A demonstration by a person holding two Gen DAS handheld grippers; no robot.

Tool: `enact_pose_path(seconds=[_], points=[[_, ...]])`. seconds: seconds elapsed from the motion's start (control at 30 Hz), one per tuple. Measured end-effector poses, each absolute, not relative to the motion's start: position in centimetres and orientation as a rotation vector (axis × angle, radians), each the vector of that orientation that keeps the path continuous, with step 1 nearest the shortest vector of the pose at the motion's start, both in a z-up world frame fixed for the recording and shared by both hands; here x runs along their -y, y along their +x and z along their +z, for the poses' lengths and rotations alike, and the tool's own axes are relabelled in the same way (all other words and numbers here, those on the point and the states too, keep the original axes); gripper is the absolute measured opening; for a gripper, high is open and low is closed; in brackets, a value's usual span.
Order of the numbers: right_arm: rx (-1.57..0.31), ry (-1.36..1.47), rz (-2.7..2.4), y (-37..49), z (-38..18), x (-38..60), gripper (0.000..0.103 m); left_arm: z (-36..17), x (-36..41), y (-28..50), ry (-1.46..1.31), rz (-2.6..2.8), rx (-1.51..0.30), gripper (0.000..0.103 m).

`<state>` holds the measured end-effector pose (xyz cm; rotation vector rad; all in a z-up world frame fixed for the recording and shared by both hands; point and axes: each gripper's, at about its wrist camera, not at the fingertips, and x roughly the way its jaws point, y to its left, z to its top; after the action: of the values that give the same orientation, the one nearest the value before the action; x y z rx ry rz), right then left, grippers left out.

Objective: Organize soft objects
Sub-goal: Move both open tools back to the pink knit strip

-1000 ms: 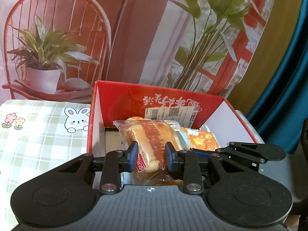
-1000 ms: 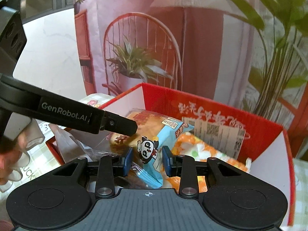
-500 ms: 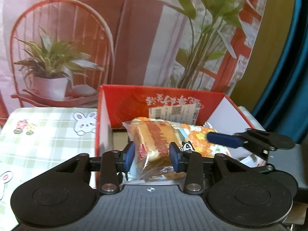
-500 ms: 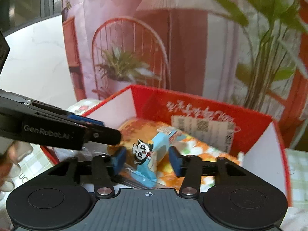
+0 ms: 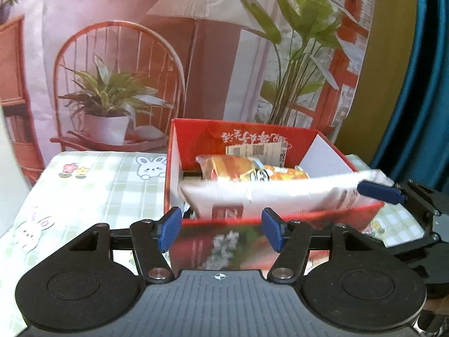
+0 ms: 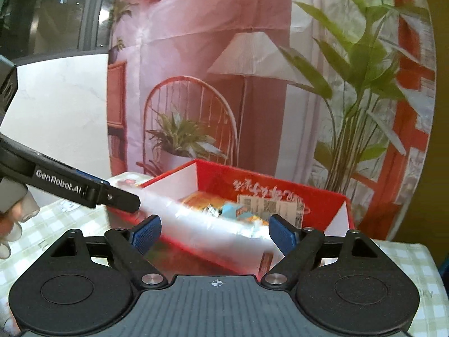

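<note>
A red cardboard box [image 5: 193,140] with white inner walls stands on the table, also in the right wrist view as the box [image 6: 219,177]. In it lie a bread package [image 5: 227,165], an orange packet [image 5: 289,172] and a blue panda packet [image 6: 231,210]. A white packet [image 5: 280,193], blurred, stretches across the box's near side [image 6: 202,224]. My left gripper [image 5: 221,231] hangs just short of the box's front wall, jaws opening, pads on nothing. My right gripper [image 6: 214,236] is likewise opening and grips nothing; the white blur shows between its fingers, untouched.
A green checked cloth with rabbits [image 5: 98,185] covers the table left of the box. A printed backdrop [image 5: 126,56] with chair, plant and lamp hangs close behind. A blue curtain [image 5: 415,112] is at the right. A person's hand [image 6: 11,219] holds the left gripper.
Both grippers let go, the left of the bread package and the right of the blue panda packet, then opened wide and drew back from the box. A white packet now shows across its front.
</note>
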<state>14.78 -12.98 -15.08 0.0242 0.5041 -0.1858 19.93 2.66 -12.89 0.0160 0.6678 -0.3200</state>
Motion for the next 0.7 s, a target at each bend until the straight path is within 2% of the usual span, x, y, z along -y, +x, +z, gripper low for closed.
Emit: enact_pose_path(seconds=[0.13,0.4,0.7], points=[[-0.549,0.042,-0.169,11.9,-16.3,11.7,0.082,-13.1,-2.8,17.3,0.006,-0.320,-0.659,0.070],[-0.691,0.041,-0.133,6.6,-21.3,7.9,0.082,-16.2,-3.5,12.8,-0.026,-0.298,-0.710,0.071],[-0.805,-0.027,-0.118,6.9,-23.5,6.4,0.081,-18.0,-5.1,11.7,-0.062,-0.253,-0.736,0.071]])
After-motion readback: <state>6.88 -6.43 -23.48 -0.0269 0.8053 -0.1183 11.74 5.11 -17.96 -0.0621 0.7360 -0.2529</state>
